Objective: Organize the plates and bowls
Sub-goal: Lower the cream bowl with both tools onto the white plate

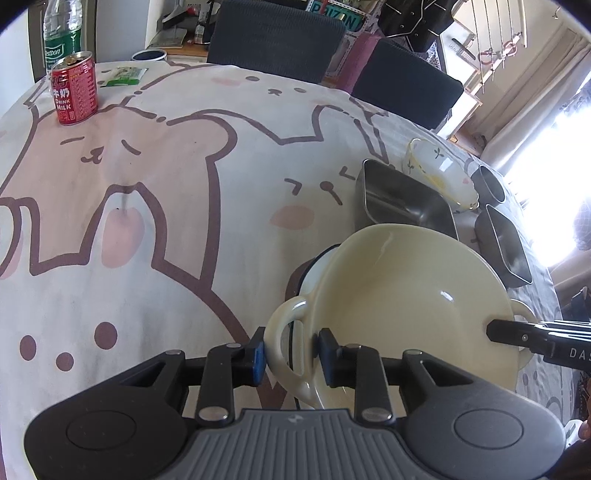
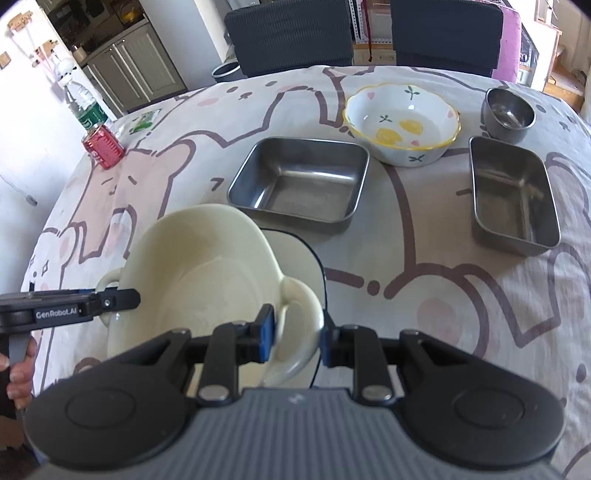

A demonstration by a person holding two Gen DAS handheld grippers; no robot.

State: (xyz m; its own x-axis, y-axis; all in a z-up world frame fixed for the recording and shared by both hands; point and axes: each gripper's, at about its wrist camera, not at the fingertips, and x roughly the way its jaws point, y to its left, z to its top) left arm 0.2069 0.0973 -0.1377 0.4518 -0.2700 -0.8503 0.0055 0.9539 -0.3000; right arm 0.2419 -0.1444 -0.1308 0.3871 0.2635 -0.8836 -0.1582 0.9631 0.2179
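Note:
A cream bowl with two loop handles (image 1: 399, 295) (image 2: 207, 280) hangs tilted just over a white plate with a dark rim (image 1: 314, 269) (image 2: 295, 251), which it mostly hides. Whether the two touch I cannot tell. My left gripper (image 1: 291, 356) is shut on the bowl's left handle, blue pads on either side of the loop. My right gripper (image 2: 297, 338) is shut on the opposite handle. Each gripper's black tip shows in the other's view at the bowl's far rim.
Beyond the bowl stand a square steel tray (image 2: 299, 184), a flower-patterned bowl (image 2: 402, 125), a small steel bowl (image 2: 508, 110) and a rectangular steel tray (image 2: 513, 195). A red milk can (image 1: 74, 92) and a water bottle (image 1: 61, 33) stand far left. Two dark chairs line the table's far edge.

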